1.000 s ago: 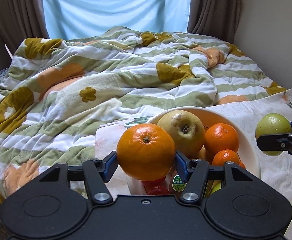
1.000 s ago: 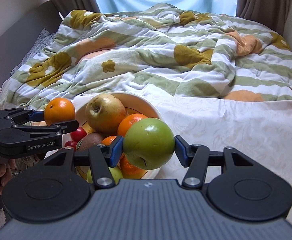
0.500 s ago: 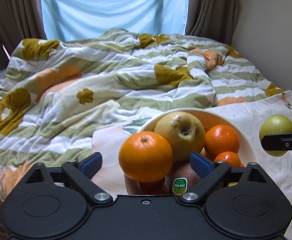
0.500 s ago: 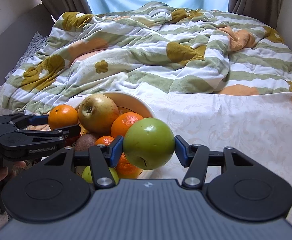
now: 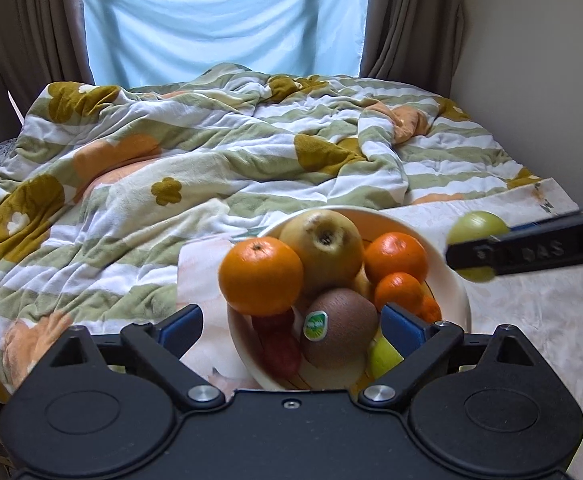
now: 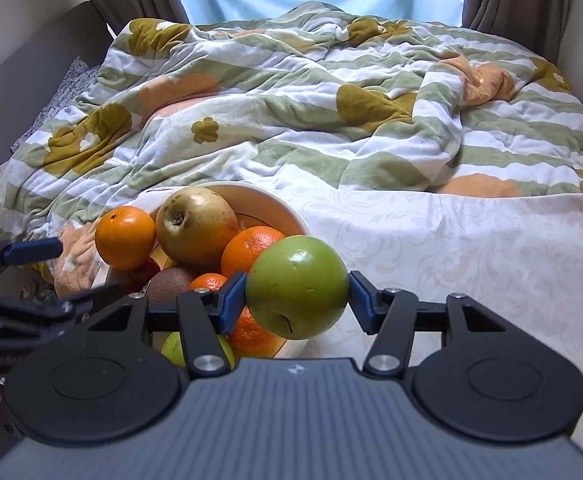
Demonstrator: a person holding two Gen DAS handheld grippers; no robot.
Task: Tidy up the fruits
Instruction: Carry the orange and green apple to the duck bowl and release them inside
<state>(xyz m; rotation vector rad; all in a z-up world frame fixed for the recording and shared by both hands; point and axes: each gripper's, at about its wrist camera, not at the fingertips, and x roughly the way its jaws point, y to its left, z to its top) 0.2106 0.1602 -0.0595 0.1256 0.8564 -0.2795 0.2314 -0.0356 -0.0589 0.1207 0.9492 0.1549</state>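
A white bowl (image 5: pixel 457 292) of fruit sits on a pale cloth on the bed. A large orange (image 5: pixel 260 276) rests on the bowl's left edge beside a yellow apple (image 5: pixel 323 252), smaller oranges (image 5: pixel 396 258) and a stickered kiwi (image 5: pixel 339 334). My left gripper (image 5: pixel 291 326) is open and empty, its jaws wide just behind the orange. My right gripper (image 6: pixel 296 296) is shut on a green apple (image 6: pixel 296 286), held above the bowl's right rim (image 6: pixel 275 204). That apple (image 5: pixel 476 226) and the right gripper also show in the left wrist view.
A rumpled striped flowered duvet (image 5: pixel 219 152) covers the bed behind the bowl. A pale patterned cloth (image 6: pixel 451 248) stretches to the right of the bowl. Curtains and a lit window stand at the back, a wall on the right.
My left gripper has opened and let go of the large orange, which now rests on the bowl's left edge. The left gripper has pulled back. The right gripper still holds the green apple.
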